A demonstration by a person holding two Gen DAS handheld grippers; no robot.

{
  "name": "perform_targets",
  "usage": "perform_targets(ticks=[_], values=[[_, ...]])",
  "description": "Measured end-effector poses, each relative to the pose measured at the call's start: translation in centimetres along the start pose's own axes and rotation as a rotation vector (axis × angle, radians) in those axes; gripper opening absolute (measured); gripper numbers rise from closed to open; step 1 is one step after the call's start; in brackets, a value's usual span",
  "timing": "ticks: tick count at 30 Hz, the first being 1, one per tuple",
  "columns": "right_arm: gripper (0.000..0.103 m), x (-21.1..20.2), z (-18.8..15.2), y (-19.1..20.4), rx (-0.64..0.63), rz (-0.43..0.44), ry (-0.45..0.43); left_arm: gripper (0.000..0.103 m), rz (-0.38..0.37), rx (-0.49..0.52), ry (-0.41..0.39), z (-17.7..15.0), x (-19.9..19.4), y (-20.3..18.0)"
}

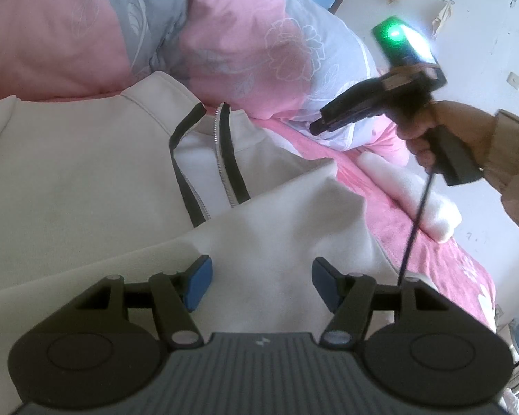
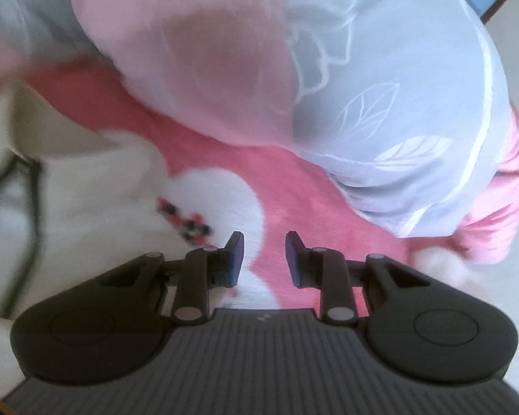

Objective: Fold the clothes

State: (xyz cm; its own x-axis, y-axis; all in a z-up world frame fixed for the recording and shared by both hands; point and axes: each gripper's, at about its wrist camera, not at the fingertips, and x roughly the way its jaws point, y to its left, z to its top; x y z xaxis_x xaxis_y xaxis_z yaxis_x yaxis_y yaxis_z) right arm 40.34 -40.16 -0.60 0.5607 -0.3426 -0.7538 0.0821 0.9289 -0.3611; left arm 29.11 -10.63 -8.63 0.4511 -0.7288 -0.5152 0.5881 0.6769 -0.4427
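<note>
Across the centre of the left wrist view lies a cream-white zip-front jacket of soft matte cloth [image 1: 86, 180], spread flat on a pink fleecy bedsheet with white flower shapes [image 1: 425, 242]. Its dark-edged zip [image 1: 221, 159] runs down the middle of the frame, and a smooth folded panel covers the lower centre. At the bottom edge, the left gripper [image 1: 261, 282], black plastic with blue rubber pads, stands with jaws wide apart above that panel, gripping nothing. At upper left and centre, a puffy pink-and-grey quilt with white outlined flowers [image 1: 225, 41] bulges behind the jacket. At right, a hand [image 1: 429, 131] from a beige sleeve holds the right gripper [image 1: 316, 126] by its grip; a green lamp [image 1: 394, 33] glows on its top.

From the right wrist view, blurred, the right gripper [image 2: 264, 257] shows its blue pads a short way apart with nothing between them, over the pink sheet. The jacket fills the left edge of the frame [image 2: 86, 200], and the rounded quilt [image 2: 380, 103] fills the upper part.
</note>
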Motion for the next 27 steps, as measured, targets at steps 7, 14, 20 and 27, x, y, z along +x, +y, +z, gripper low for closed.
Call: perform_targets(ticks=[7,14,20,27], values=[[0.017,2.4,-1.7,0.9,0.076,0.239,0.12,0.066,-0.002,-0.003,-0.002,0.0,0.0,0.1],[0.017,3.2,-1.0,-1.9,0.319,0.164,0.002,0.068,-0.023,-0.028,-0.013,0.0,-0.3,0.4],[0.019,-6.7,-5.3,-7.0,0.526,0.28,-0.158,0.071,-0.007,-0.041,-0.077,0.4,-1.3,0.3],[0.028,-19.9,-14.3,-9.5,0.625,0.441,-0.284,0.078,0.061,-0.07,-0.165,1.3,-7.3,-2.5]])
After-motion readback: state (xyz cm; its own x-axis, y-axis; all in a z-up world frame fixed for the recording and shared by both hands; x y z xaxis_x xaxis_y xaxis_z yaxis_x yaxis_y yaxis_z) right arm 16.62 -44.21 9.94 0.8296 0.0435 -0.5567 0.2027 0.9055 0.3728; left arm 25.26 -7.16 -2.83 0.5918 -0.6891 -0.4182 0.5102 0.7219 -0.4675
